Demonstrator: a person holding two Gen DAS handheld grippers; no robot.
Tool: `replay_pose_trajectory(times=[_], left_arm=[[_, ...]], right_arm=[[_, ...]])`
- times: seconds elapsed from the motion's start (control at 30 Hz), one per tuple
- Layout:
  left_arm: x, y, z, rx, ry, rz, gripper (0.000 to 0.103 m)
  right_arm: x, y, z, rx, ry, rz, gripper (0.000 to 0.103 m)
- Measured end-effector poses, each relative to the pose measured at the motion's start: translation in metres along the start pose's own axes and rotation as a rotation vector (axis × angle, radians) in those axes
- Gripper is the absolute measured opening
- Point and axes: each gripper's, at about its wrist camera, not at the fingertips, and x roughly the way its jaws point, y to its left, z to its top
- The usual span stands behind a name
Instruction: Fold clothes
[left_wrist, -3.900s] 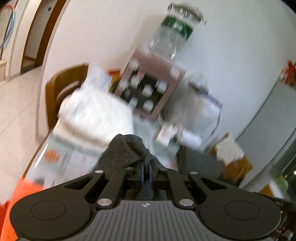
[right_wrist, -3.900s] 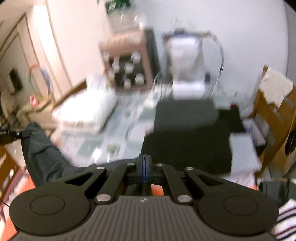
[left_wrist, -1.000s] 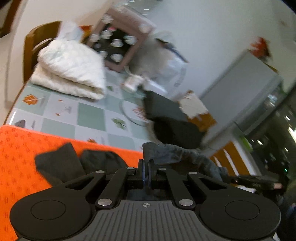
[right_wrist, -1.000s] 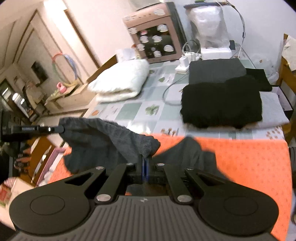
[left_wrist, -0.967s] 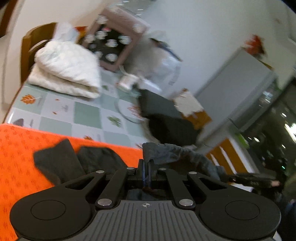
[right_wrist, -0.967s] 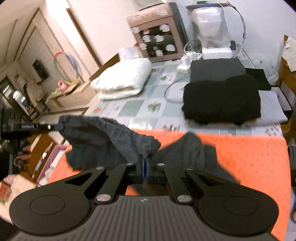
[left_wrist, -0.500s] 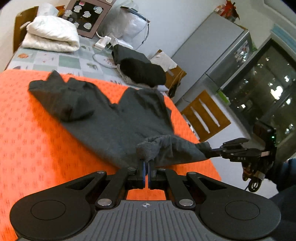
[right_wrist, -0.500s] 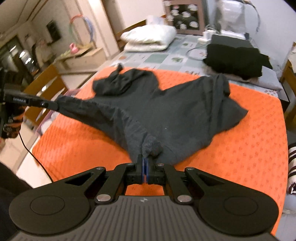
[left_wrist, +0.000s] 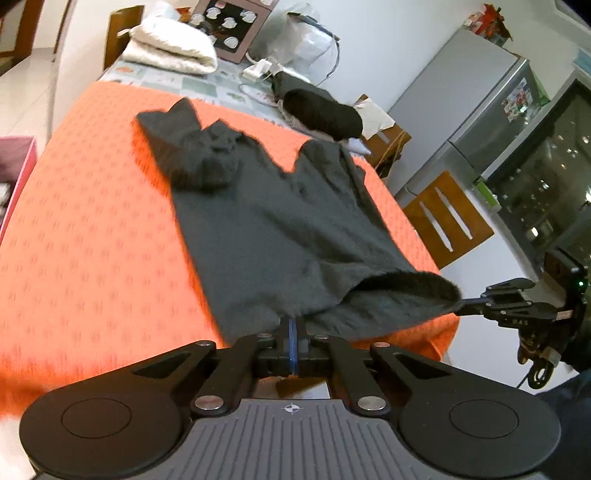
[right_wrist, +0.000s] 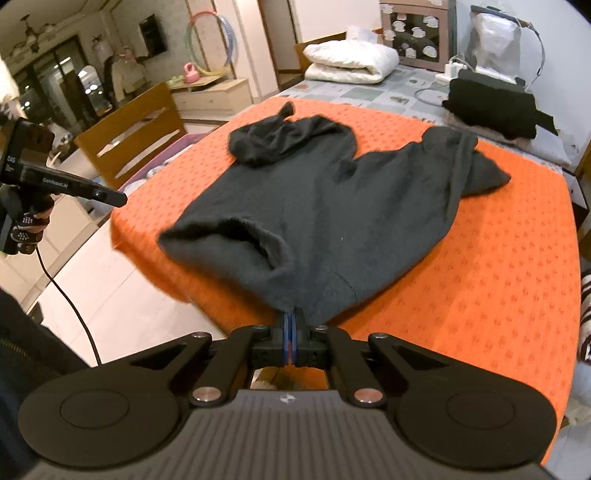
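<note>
Orange textured cloth (left_wrist: 92, 229) covers the near end of the surface, and past it runs a checked green-and-white cover with leaf prints (right_wrist: 373, 94). On the orange lies a dark grey sweater (left_wrist: 258, 221), its body flat, one sleeve bunched at the far left corner and the other sleeve lying close to the right edge. Bare orange stays open to the left of the garment and also along its right side in the right wrist view. The hem hangs over the near edge, where the left tongs (left_wrist: 292, 334) are pinched tight on one hem corner and the right tongs (right_wrist: 289, 332) are pinched tight on the other. Between them the hem gapes as an open tube. Wooden chairs (right_wrist: 129, 129) stand close by the side edges. Farther back sit a folded white quilt (right_wrist: 351, 61), a stack of black folded clothes (right_wrist: 491, 105) and a brown box printed with teacups (right_wrist: 417, 33). A grey fridge (left_wrist: 476, 99) with stickers stands by the wall. Writing on the left gripper body reads "GenRobot.AI", seen from the right wrist.
</note>
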Motion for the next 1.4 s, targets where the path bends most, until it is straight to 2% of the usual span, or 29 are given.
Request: replay_pose_trajectory(times=[0.17, 0.23, 0.37, 0.47, 0.53, 0.6, 0.8, 1.03, 1.07, 1.1, 1.13, 1.2, 1.4], left_arm=[[-0.003, -0.009, -0.038, 0.001, 0.013, 0.084, 0.004], [0.000, -0.011, -0.045, 0.005, 0.009, 0.127, 0.006], [0.007, -0.012, -0.049, 0.017, -0.041, 0.204, 0.024], [0.018, -0.018, -0.044, 0.055, -0.061, 0.262, 0.030], [0.026, -0.021, -0.042, 0.093, -0.067, 0.296, 0.035], [0.035, -0.024, -0.040, 0.128, -0.069, 0.329, 0.041], [0.066, -0.035, -0.033, 0.229, -0.040, 0.367, 0.049], [0.096, -0.043, -0.034, 0.341, -0.007, 0.443, 0.048], [0.099, -0.044, -0.034, 0.356, -0.002, 0.454, 0.044], [0.100, -0.043, -0.035, 0.360, -0.007, 0.466, 0.033], [0.099, -0.042, -0.035, 0.359, -0.012, 0.475, 0.026], [0.096, -0.041, -0.035, 0.364, -0.019, 0.482, 0.009], [0.067, -0.055, -0.031, 0.378, -0.072, 0.476, 0.006]], right_arm=[[-0.004, 0.020, -0.044, -0.021, 0.048, -0.033, 0.001], [-0.004, 0.023, -0.051, -0.004, 0.053, -0.055, 0.001], [0.001, 0.025, -0.054, 0.038, 0.025, -0.125, 0.004], [0.013, 0.028, -0.051, 0.059, 0.000, -0.156, 0.005], [0.025, 0.030, -0.048, 0.063, -0.003, -0.178, 0.015], [0.039, 0.033, -0.047, 0.060, -0.003, -0.209, 0.019], [0.063, 0.036, -0.044, 0.050, 0.005, -0.288, 0.031], [0.088, 0.038, -0.046, 0.022, 0.040, -0.354, 0.033], [0.088, 0.037, -0.047, 0.023, 0.041, -0.361, 0.033], [0.089, 0.037, -0.047, 0.025, 0.041, -0.368, 0.029], [0.089, 0.036, -0.048, 0.026, 0.040, -0.375, 0.017], [0.084, 0.034, -0.048, 0.030, 0.025, -0.380, 0.008], [0.057, 0.037, -0.041, 0.024, -0.032, -0.374, 0.004]])
